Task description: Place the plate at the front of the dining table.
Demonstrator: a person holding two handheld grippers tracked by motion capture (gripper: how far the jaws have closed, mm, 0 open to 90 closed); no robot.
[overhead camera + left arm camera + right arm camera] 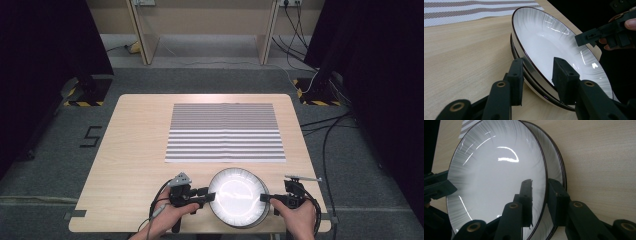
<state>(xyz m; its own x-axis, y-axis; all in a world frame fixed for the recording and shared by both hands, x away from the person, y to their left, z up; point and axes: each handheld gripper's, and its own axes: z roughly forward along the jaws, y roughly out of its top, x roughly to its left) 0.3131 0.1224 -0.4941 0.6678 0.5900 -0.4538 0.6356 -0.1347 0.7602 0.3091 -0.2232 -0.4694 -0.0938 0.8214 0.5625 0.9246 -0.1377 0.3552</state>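
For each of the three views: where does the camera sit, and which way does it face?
High view: above the near edge, looking down on the table; both hands enter from below.
Left gripper view: on the left hand-held gripper, looking across the plates; its jaws straddle the rim.
Right gripper view: on the right hand-held gripper, facing back.
Shared: plates.

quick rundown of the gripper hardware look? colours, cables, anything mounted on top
Both the left gripper and the right gripper are matte black, with blocky jaws on linkage arms with brass-coloured pivot rivets. A grey three-cornered plate tops each. Black cables trail back. Forearms bare, no sleeves.
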